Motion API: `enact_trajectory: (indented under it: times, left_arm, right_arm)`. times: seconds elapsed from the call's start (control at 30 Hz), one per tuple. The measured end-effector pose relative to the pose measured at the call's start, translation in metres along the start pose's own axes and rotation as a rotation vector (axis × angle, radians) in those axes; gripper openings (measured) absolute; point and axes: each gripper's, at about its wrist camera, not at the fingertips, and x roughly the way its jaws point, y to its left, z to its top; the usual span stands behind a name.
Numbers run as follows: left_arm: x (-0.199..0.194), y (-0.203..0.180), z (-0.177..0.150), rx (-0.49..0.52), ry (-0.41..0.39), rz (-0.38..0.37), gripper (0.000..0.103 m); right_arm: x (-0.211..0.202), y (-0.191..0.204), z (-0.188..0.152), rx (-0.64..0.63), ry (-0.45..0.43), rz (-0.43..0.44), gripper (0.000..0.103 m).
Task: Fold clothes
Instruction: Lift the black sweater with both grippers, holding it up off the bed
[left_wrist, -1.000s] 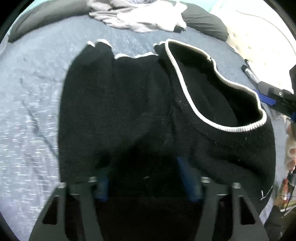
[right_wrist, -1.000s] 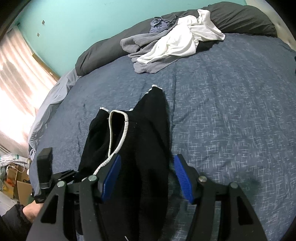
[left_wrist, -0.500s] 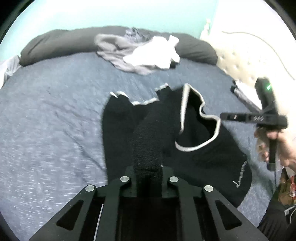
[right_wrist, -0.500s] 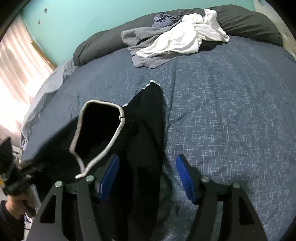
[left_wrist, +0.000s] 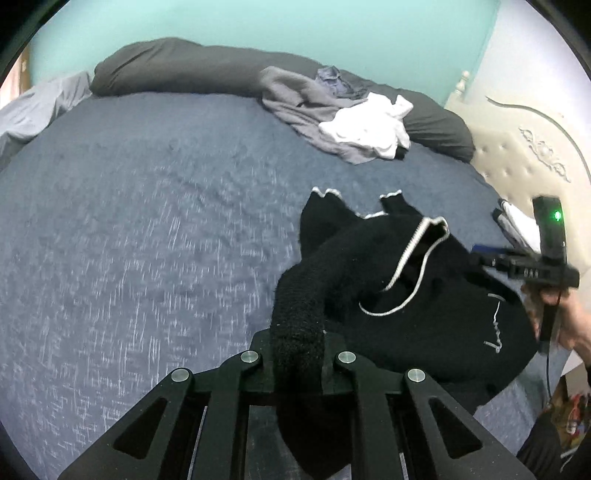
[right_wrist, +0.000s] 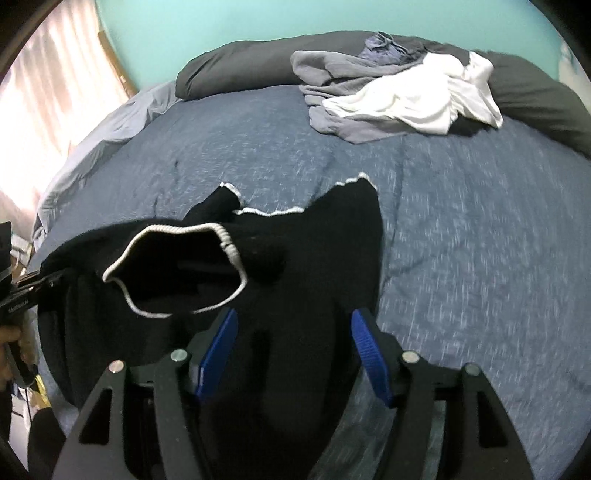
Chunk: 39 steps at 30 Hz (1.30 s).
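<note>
A black sweater (left_wrist: 424, 314) with white trim at the neck and cuffs lies on the blue bedspread (left_wrist: 147, 240). My left gripper (left_wrist: 297, 354) is shut on a bunched fold of it, lifted off the bed, so the fabric stretches up from the neckline. In the right wrist view the same sweater (right_wrist: 314, 240) runs beneath my right gripper (right_wrist: 293, 354), which stands open. Its blue pads (right_wrist: 218, 354) straddle the black cloth without pressing on it. The right gripper (left_wrist: 487, 256) also shows at the sweater's right side, held by a hand.
A pile of grey and white clothes (left_wrist: 351, 125) lies at the far side of the bed against dark grey pillows (left_wrist: 177, 70). A cream headboard (left_wrist: 524, 158) stands on the right. A bright curtain (right_wrist: 48, 110) is past the bed's left edge.
My left gripper has shut on the sweater and drawn the fold up and back. The neckline has risen off the bed. The right gripper has rolled and shifted over the garment.
</note>
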Motion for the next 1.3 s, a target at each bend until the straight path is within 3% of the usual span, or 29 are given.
enact_trajectory:
  times: [0.3,0.33,0.37,0.47,0.57,0.77,0.9,1.13,1.3]
  left_arm:
    - [0.006,-0.003,0.0,0.001,-0.006,-0.046,0.011]
    - [0.006,-0.004,0.001,0.003,-0.007,-0.05,0.011]
    - [0.007,-0.004,0.003,0.005,-0.007,-0.052,0.011]
    - [0.006,-0.007,0.006,0.016,-0.01,-0.052,0.011]
    - [0.001,-0.014,0.012,0.034,-0.022,-0.045,0.011]
    - [-0.045,-0.042,0.042,0.074,-0.102,-0.041,0.011]
    - [-0.094,-0.068,0.077,0.113,-0.18,-0.035,0.01]
    - [-0.212,-0.126,0.147,0.231,-0.346,0.008,0.01]
    - [-0.292,-0.155,0.197,0.272,-0.443,0.042,0.009]
  right_arm:
    - [0.05,0.009,0.029,-0.131,0.099,-0.023,0.07]
    - [0.054,0.007,0.028,-0.128,0.11,-0.009,0.059]
    - [0.058,0.005,0.027,-0.123,0.119,0.008,0.041]
    - [0.053,0.009,0.023,-0.141,0.093,0.039,0.011]
    - [0.027,0.017,0.023,-0.152,0.009,0.04,0.008]
    - [-0.077,0.026,0.047,-0.144,-0.209,0.017,0.007]
    - [-0.17,0.035,0.066,-0.128,-0.351,-0.005,0.007]
    - [-0.331,0.063,0.095,-0.145,-0.56,-0.071,0.007]
    - [-0.418,0.088,0.106,-0.169,-0.66,-0.113,0.007]
